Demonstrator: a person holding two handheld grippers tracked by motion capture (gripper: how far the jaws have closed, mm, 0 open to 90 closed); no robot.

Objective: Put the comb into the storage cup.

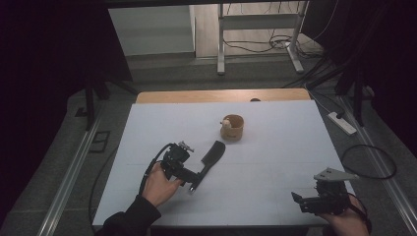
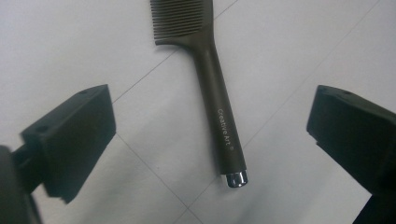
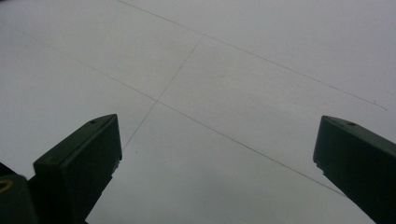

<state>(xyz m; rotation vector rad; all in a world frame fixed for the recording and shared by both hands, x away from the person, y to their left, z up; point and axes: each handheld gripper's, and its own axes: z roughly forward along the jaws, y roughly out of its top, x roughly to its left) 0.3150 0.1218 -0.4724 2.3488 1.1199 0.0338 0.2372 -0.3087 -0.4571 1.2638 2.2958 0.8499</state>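
Dark plastic comb (image 2: 212,88) with a chrome-capped handle lies flat on the white table (image 1: 275,162), near the middle-left, teeth pointing far toward the round wooden cup (image 1: 232,127). My left gripper (image 1: 193,181) hangs just above its handle end, jaws spread wide and touching nothing, so I judge the comb set down; next I lift clear. My right gripper (image 1: 300,200) rests open, near right.

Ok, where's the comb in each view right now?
High view: comb lies left of centre on the table, by the left hand-held gripper.
Left gripper view: comb runs from top centre down between the open jaws.
Right gripper view: no comb here.
Shared landmark: the white table's thin grid lines.
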